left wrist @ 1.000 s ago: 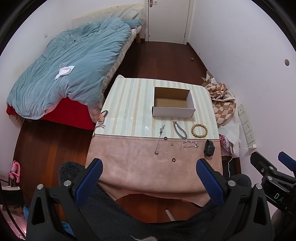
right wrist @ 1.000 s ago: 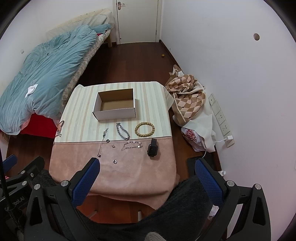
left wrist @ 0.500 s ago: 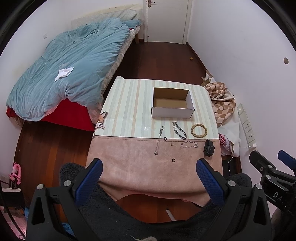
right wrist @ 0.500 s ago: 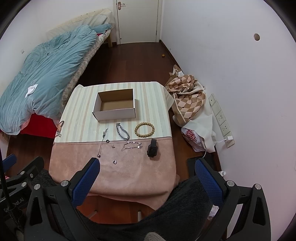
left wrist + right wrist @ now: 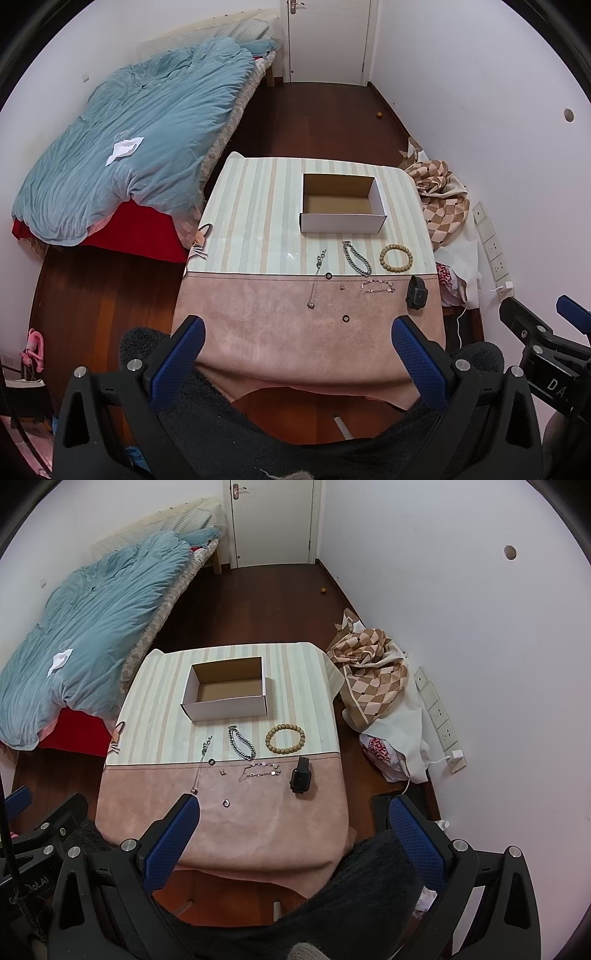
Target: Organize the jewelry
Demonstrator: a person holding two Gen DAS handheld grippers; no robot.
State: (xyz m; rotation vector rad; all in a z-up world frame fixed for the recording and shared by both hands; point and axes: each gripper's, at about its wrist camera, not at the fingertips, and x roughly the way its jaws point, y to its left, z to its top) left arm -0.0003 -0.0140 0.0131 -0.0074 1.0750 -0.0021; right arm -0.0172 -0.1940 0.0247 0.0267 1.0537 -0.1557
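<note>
An empty white cardboard box stands at the far middle of the table. In front of it lie a thin necklace, a silver chain, a wooden bead bracelet, a fine bracelet, a black watch, two small rings and a tiny earring. My left gripper and right gripper are open and empty, held high, short of the table's near edge.
The table has a striped cloth and a pink cloth. A bed with a blue duvet is to the left. A checked cloth pile and wall sockets are to the right. A door is at the back.
Both views have shifted very slightly. Nothing on the table has moved and both grippers stay open.
</note>
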